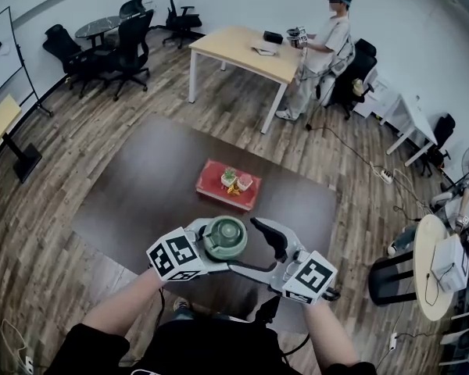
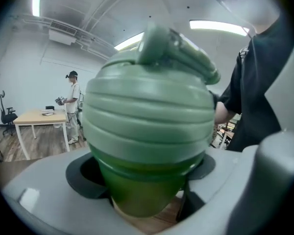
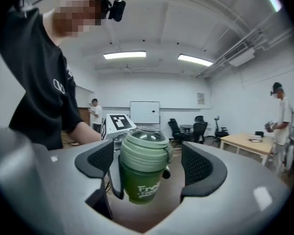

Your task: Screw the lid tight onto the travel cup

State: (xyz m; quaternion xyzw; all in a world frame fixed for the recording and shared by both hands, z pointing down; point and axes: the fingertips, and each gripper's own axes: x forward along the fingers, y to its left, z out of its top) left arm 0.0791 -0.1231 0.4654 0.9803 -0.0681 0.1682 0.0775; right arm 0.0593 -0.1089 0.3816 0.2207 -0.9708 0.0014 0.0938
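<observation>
The dark bench [image 1: 141,186] fills the middle of my head view, with wood floor [image 1: 55,233] all around it. In the upper right a person [image 1: 328,41] stands at a pale bench [image 1: 234,49]. A red tray [image 1: 213,186] lies at the centre of the dark bench, carrying a few small items I cannot identify. At the lower centre of the frame are both tools. The left hand-held gripper [image 1: 221,245] is clamped on the travel cup [image 1: 224,239], its pads pressed against the dark green body on either side, so the cup hangs clear above the near part of the dark bench. The right hand-held gripper [image 1: 259,253] is just right of the cup with its jaws spread wide. In its own view the cup shows in the gap between the two pads, touching neither, with white lettering on its side. The pale green ribbed lid [image 1: 224,230] sits on top of the cup.
</observation>
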